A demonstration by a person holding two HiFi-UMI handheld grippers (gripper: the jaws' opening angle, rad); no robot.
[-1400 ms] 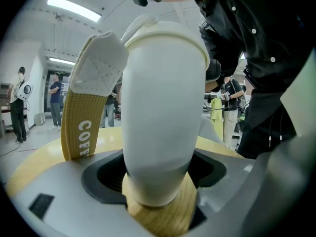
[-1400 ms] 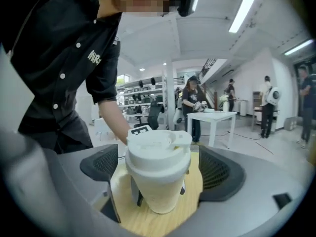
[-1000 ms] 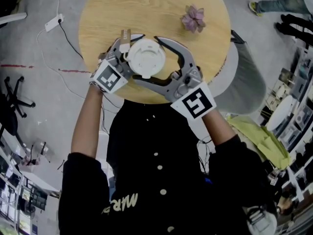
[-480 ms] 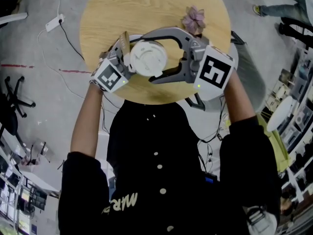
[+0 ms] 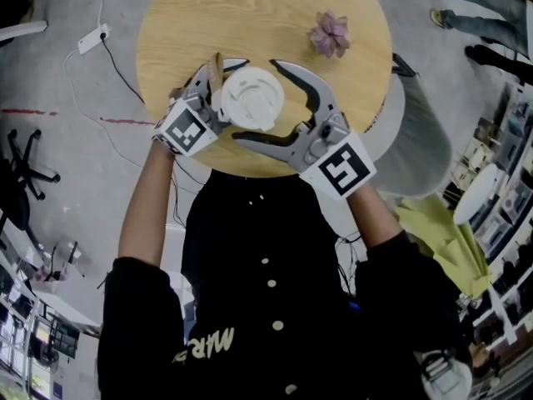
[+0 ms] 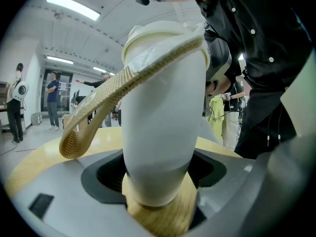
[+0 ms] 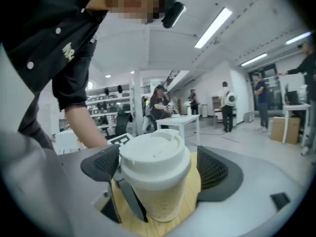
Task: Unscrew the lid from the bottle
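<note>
While my left gripper (image 5: 215,80) clamps the bottle (image 6: 160,132) low on its body, my right gripper (image 7: 158,169) has just been opening. Its jaws stand wide either side of the lid (image 7: 154,154), not pressing it. The lid sits on the bottle, between both grippers.

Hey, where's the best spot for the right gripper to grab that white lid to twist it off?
Grip the lid by its round side wall, pads on opposite sides, coming level from the person's right. The left gripper clamps the bottle lower down, and the strap hangs on that side. The right gripper, its jaws just opening, straddles the lid without pressing on it.
</note>
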